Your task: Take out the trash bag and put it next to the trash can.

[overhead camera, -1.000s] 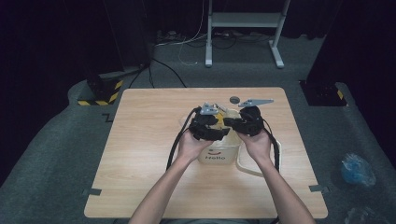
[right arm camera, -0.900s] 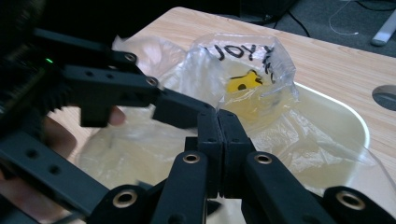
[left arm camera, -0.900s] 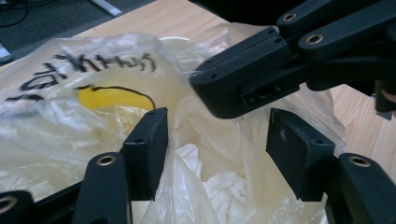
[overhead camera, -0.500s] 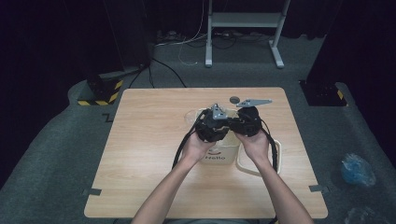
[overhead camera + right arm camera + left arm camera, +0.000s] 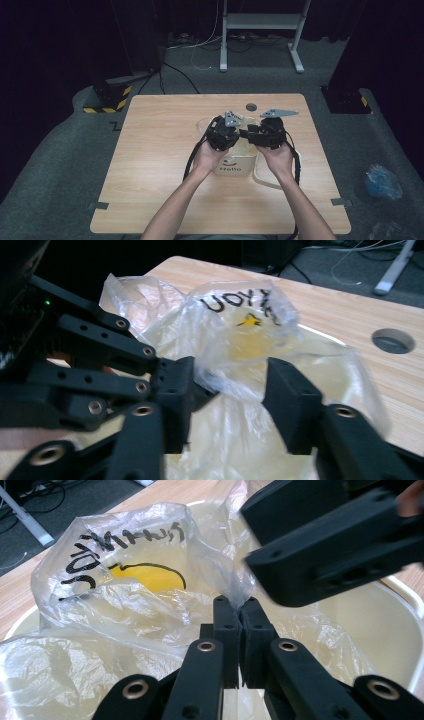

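a fold of the clear plastic bag [image 5: 150, 600] is pinched by the left tongs [image 5: 239, 625]; the right tongs [image 5: 225, 390] are spread beside it.

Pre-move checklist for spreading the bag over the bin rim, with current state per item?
1. Left claw clamped on bag: ok, jaws shut on a fold of film.
2. Right claw open and around film: ok, jaws apart with bag between them, not yet shut.
3. Bag inside bin: ok, it sits within the cream rim.
4. Claws clear of each other: not ok, the right claw is close over the left one's tips.
5. Bin upright on table: ok.
6. Bag free of tears: cannot tell.
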